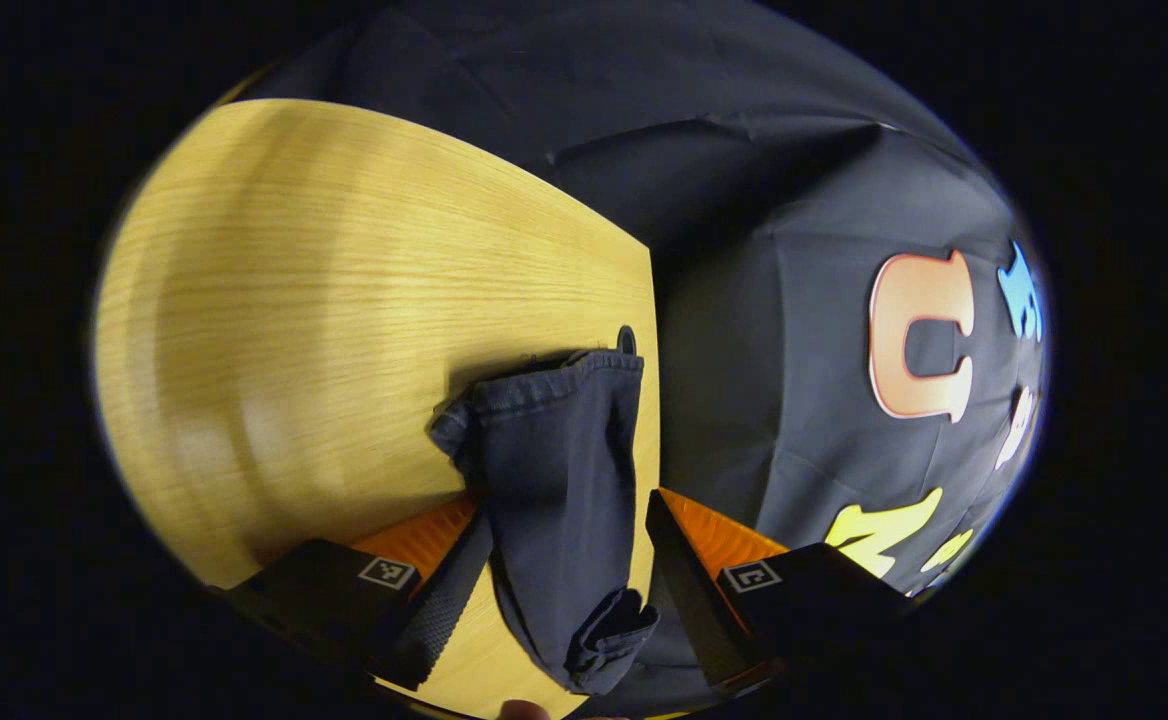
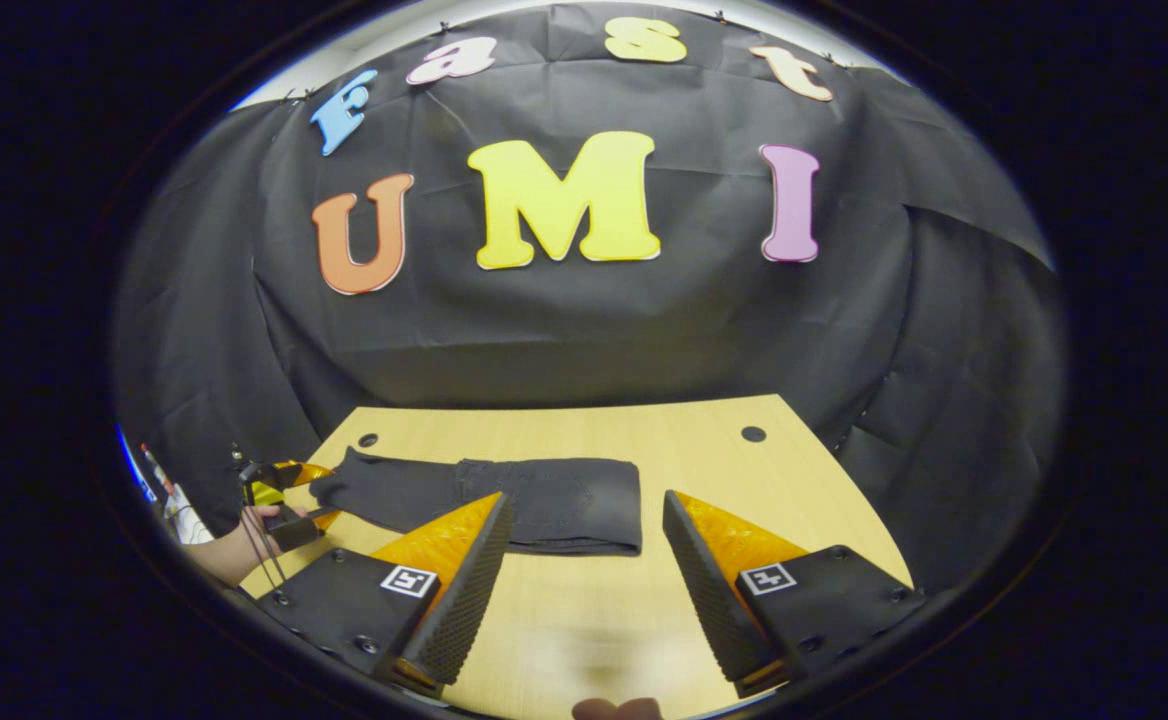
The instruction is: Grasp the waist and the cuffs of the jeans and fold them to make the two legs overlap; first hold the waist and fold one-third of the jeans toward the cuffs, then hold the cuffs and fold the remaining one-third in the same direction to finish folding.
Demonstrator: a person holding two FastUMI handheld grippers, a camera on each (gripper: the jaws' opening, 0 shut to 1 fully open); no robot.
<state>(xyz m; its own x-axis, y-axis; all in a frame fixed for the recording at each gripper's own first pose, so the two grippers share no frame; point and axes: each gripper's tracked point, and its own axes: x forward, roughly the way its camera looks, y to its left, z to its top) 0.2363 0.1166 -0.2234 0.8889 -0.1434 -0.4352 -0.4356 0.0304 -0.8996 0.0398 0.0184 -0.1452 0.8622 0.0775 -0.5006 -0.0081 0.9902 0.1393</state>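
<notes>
The dark jeans (image 2: pixel 504 500) are seen lying flat on the wooden table (image 2: pixel 584 610), waist end folded over, cuffs (image 1: pixel 554 400) near the table's edge. The left gripper (image 1: pixel 564 590) is spread wide astride the cuff end, gripping nothing; the right gripper (image 2: pixel 579 590) is held open and empty, apart from the denim. The denim is judged soft, limp and moderately heavy, best pinched through both layered cuff hems.

jeans (image 2: pixel 504 500) partly behind right gripper's finger (image 2: pixel 459 580)
</notes>
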